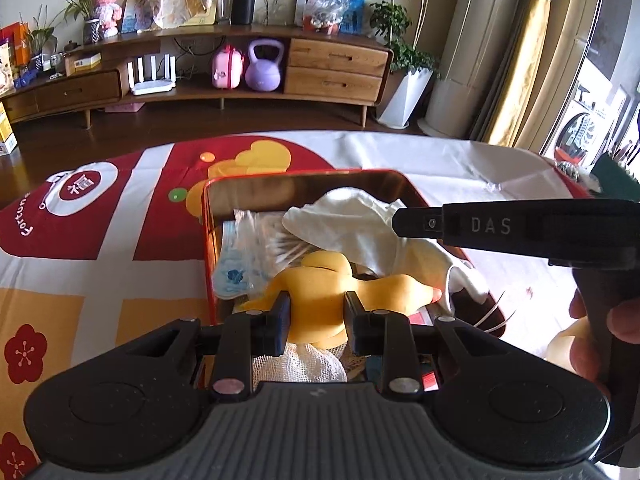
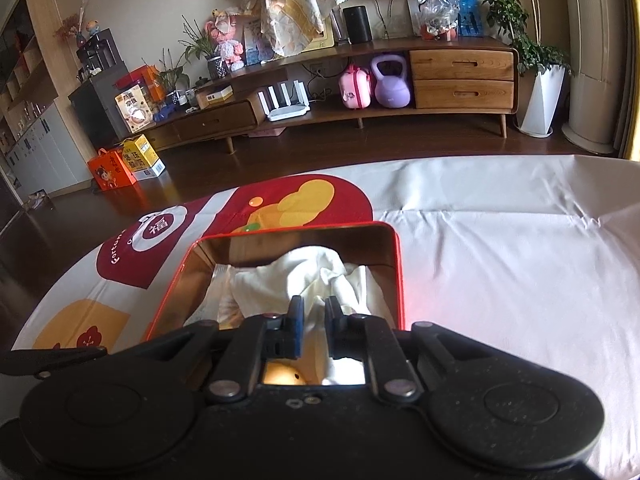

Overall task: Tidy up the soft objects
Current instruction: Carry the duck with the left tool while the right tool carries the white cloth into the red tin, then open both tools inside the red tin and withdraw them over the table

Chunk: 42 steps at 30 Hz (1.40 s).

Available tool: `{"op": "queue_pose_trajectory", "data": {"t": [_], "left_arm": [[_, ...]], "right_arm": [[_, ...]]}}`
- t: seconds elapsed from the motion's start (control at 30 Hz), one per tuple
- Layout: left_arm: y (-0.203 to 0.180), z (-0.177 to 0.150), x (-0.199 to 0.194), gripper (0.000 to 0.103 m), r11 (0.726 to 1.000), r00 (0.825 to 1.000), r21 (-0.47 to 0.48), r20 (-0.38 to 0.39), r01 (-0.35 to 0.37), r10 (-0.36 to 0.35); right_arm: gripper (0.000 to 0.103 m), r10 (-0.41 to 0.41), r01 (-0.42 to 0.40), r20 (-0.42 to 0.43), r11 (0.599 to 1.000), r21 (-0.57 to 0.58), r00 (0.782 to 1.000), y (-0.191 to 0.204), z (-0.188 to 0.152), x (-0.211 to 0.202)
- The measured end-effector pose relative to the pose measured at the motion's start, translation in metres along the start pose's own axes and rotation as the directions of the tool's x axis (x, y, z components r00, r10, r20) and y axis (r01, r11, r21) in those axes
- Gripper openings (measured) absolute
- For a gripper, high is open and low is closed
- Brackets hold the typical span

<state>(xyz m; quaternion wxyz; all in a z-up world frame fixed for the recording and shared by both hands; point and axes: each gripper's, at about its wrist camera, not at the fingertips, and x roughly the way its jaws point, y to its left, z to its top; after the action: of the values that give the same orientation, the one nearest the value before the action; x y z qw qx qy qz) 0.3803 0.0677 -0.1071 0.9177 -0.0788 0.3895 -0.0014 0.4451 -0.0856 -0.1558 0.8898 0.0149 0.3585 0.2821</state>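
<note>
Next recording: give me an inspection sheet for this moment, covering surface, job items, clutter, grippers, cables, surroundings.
Surface: table under a white cloth with red and yellow print.
Job's things: red tin holds a yellow plush toy, white cloth item, clear plastic packet and white mesh.
Clutter: nothing seen on the cloth beyond the tin.
Grippers: left gripper shut on the plush toy; right gripper slightly apart over the white cloth item, grip unclear.
Cables: leads behind the TV console.
Surroundings: wooden TV console, purple kettlebell, white router, potted plants.
</note>
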Motion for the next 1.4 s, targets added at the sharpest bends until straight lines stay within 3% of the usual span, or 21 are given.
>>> {"op": "queue_pose_trajectory", "data": {"t": [0.37,0.5,0.6,1.03,1.1,1.4], "left_arm": [[0.003,-0.003,0.010,0.032,1.000,1.000,0.025,-0.010,-0.018,0.019],[-0.001,-0.004,0.002,0.051,0.999,0.999,0.034,0.005,-0.039,0.039],[-0.001,-0.003,-0.008,0.060,1.000,1.000,0.011,0.022,-0.021,0.021],[-0.012,-0.007,-0.059,0.063,1.000,0.998,0.011,0.060,-0.001,0.001],[-0.013,-0.009,-0.069,0.071,1.000,0.997,0.009,0.078,0.005,-0.006],[-0.016,-0.020,-0.105,0.071,1.000,0.996,0.006,0.084,0.017,-0.018]], "right_arm": [[0.020,0.001,-0.001,-0.014,1.000,-0.017,1.000,-0.001,-0.007,-0.007],[0.027,0.002,-0.003,-0.006,1.000,-0.022,1.000,0.002,-0.009,-0.015],[0.030,0.006,-0.006,-0.002,1.000,-0.027,1.000,0.004,-0.010,-0.024],[0.042,0.010,-0.008,0.046,0.999,-0.049,0.999,0.015,-0.014,-0.079],[0.046,0.013,-0.010,0.056,0.998,-0.060,0.998,0.019,-0.016,-0.090],[0.062,0.026,-0.020,0.069,0.996,-0.087,0.997,0.028,-0.034,-0.132]]}}
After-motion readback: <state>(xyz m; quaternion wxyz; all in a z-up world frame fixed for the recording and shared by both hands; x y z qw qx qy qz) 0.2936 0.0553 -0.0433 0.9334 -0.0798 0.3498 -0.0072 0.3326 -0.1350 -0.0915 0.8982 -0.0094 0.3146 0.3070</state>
